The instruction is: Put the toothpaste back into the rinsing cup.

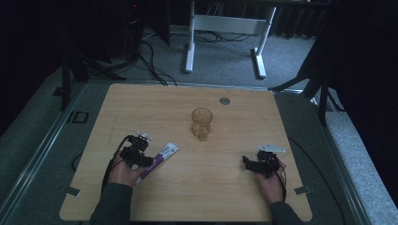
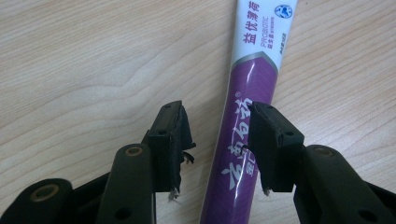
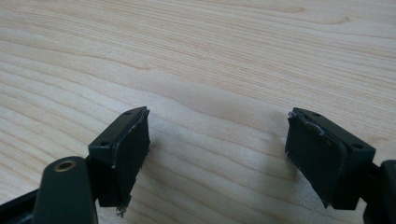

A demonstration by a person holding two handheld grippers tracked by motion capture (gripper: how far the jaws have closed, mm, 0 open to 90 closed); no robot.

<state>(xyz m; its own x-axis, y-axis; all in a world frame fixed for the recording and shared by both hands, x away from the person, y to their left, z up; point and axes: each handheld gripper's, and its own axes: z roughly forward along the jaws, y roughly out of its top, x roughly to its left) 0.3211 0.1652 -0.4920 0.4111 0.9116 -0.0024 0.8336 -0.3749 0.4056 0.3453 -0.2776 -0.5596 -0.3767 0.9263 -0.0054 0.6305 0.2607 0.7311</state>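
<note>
On the wooden tabletop [image 1: 225, 183] we take the amber glass cup [image 1: 202, 123] as our landmark; it stands upright near the middle. The purple and white tube [image 1: 158, 161], perhaps toothpaste, lies flat on the wood, nearer to us than the cup and to its left, pointing slantwise toward it.

Our left tongs [image 2: 219, 144] are placed around the purple part of the tube. They are partly open: the tube lies between the two jaws, the right-hand one seems to touch it or almost touch it, and a gap remains on the other side. So nothing is gripped yet. Our right tongs [image 3: 217, 154], nearer than the cup and to its right, are wide open over bare wood and hold nothing.

We judge that the step in hand is to grip the tube. To do it well, we should center the tube between the pads first, keep the tongs low against the wood, and close slowly. The tube is soft and smooth, so a hard squeeze may deform it, and an off-center one may push it sideways.
</note>
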